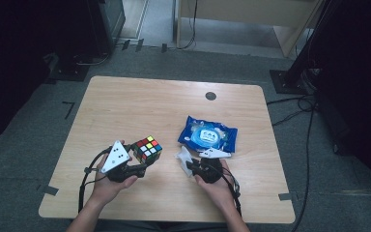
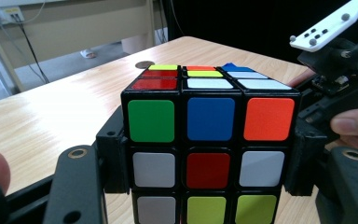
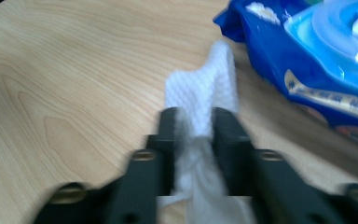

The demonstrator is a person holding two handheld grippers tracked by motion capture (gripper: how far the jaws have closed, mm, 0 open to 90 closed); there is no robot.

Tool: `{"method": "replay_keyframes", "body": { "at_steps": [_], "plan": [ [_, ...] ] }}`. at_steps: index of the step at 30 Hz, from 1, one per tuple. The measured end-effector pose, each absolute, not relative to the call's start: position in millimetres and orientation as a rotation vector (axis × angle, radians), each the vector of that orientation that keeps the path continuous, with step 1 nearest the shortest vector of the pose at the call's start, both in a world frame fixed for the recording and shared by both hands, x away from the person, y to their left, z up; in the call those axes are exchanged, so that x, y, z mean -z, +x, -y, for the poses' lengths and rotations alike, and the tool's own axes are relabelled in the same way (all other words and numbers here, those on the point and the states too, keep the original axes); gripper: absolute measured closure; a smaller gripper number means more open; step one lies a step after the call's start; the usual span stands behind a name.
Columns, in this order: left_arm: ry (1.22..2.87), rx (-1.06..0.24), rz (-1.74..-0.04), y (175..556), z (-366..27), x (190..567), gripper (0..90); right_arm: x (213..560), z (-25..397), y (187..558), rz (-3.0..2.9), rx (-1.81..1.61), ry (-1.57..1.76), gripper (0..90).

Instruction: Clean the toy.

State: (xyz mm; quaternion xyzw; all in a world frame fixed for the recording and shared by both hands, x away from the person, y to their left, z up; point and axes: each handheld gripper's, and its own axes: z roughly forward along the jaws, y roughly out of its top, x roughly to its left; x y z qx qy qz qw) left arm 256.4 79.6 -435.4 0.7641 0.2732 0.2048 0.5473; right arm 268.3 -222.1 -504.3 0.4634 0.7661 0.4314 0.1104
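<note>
- The wooden table (image 1: 125,111) is the biggest thing in front of me, pale with rounded corners and a small dark round disc (image 1: 210,95) near its far edge. My forearms come in over the near edge.
- The blue wet-wipe pack (image 1: 206,136) lies flat on the right half of the table, just beyond my right hand. Its round light-blue lid faces up, and in the right gripper view the pack (image 3: 307,60) sits to the upper right of my jaws, close by.
- My left gripper (image 1: 136,167) sits at the near left of the table, held in my left hand (image 1: 107,186), with its grey three-cornered plate on top. Its jaws are clamped on the two sides of the Rubik's cube.
- My right gripper (image 1: 189,166) is in my right hand (image 1: 217,186), just near of the pack. Its jaws are pinched together on a white wipe.
- The Rubik's cube (image 1: 147,149) is scrambled and held just off the left gripper's tip, left of the pack and apart from it. In the left gripper view the cube (image 2: 209,140) shows its near face between my jaws: green, blue, orange along the top row, white, red, white in the middle row. I cannot tell whether it rests on the table or hangs just above it.
- The white wipe (image 3: 205,98) is textured and crumpled, and it rises out between the right jaws towards the pack. In the high view the wipe (image 1: 183,156) stands out to the left of my right gripper, between the cube and the pack.
</note>
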Motion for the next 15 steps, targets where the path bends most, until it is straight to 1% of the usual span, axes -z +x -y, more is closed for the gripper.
{"method": "replay_keyframes", "body": {
  "at_steps": [1, 2, 5, 6, 10, 15],
  "plan": [
    [1.807, -0.482, -0.652, 257, -80, 435, 34.5, 503, 221, 268, -2.228, -1.278, 1.340, 46.1],
    [1.804, -0.478, -0.657, 257, -81, 435, 34.5, 500, 221, 268, -2.211, -1.299, 1.327, 40.1],
    [1.792, -0.464, -0.678, 259, -82, 435, 34.5, 488, 222, 264, -2.182, -1.435, 1.303, 31.7],
    [1.789, -0.461, -0.684, 259, -82, 435, 34.5, 484, 221, 262, -2.169, -1.477, 1.291, 29.9],
    [1.787, -0.443, -0.725, 259, -77, 433, 34.5, 471, 209, 253, -2.119, -1.649, 1.218, 27.2],
    [1.774, -0.393, -0.749, 255, -67, 429, 34.5, 463, 182, 242, -2.129, -1.759, 1.119, 26.8]
  ]
}}
